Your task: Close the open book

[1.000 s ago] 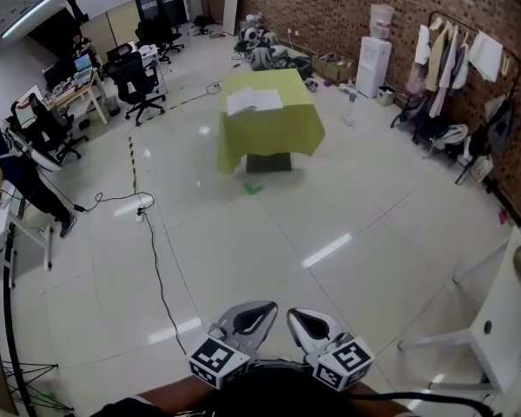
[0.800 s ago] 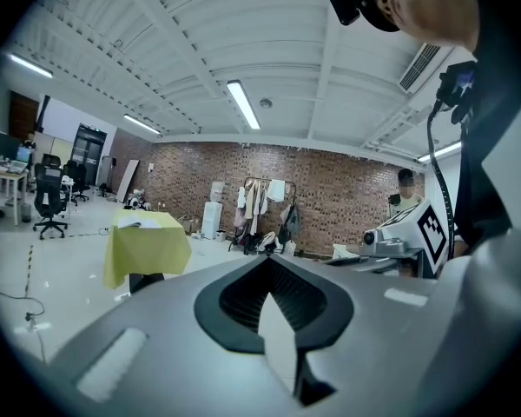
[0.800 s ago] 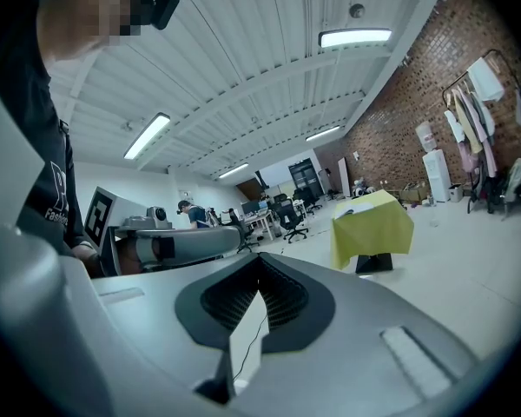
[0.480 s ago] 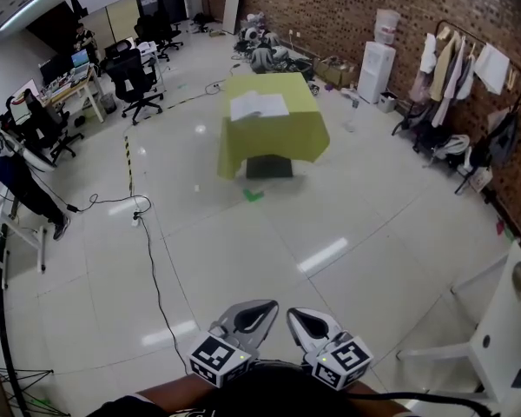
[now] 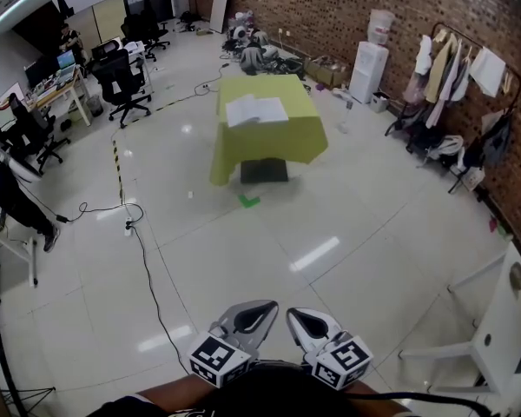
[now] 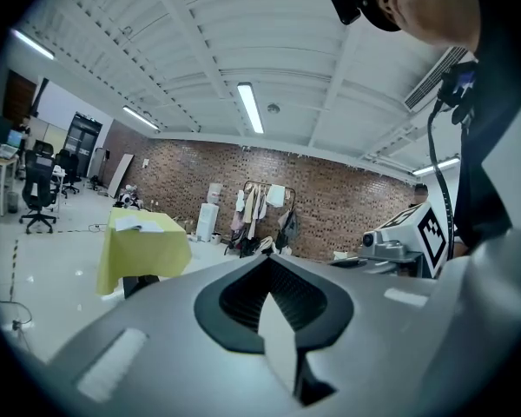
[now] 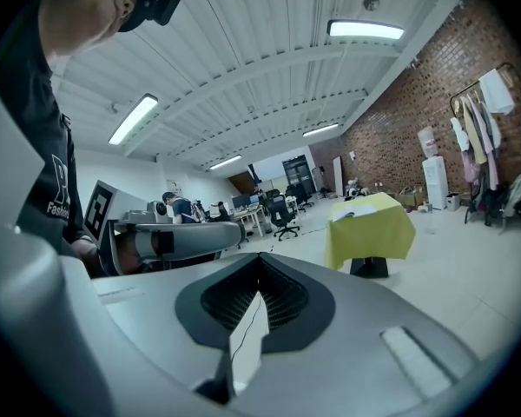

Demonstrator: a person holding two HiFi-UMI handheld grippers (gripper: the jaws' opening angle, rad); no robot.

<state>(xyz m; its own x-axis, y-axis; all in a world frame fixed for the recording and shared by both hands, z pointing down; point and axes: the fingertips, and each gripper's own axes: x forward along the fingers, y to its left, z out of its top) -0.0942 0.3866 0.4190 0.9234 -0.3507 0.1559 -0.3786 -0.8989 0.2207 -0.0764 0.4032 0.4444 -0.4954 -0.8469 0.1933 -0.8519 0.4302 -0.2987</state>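
Yellow-green cloth over the tabletop (image 5: 276,142), well apart from both tongs, across a wide stretch of glossy floor. Open book (image 5: 255,109) flat on it, toward the near edge and left of the top's middle. White pages spread left-right, long axis across the view, spine roughly pointing back toward the holder with a slight skew. Looks thin and limp, both halves lying down flat, no cover colour legible at this range. Left tongs (image 5: 247,320) and right tongs (image 5: 307,324) held side by side close to the body, tips forward. Both squeezed together, pads meeting, nothing between them in either gripper view. Book straight ahead of both; left tongs more directly in line with it, right offset a little to the side, neither really nearer. Task not started: still a walk-up needed before any contact. Likely plan: approach the near edge, lift one half and fold it over the spine. Cable (image 5: 143,250) on the floor to the left, outside the direct path.
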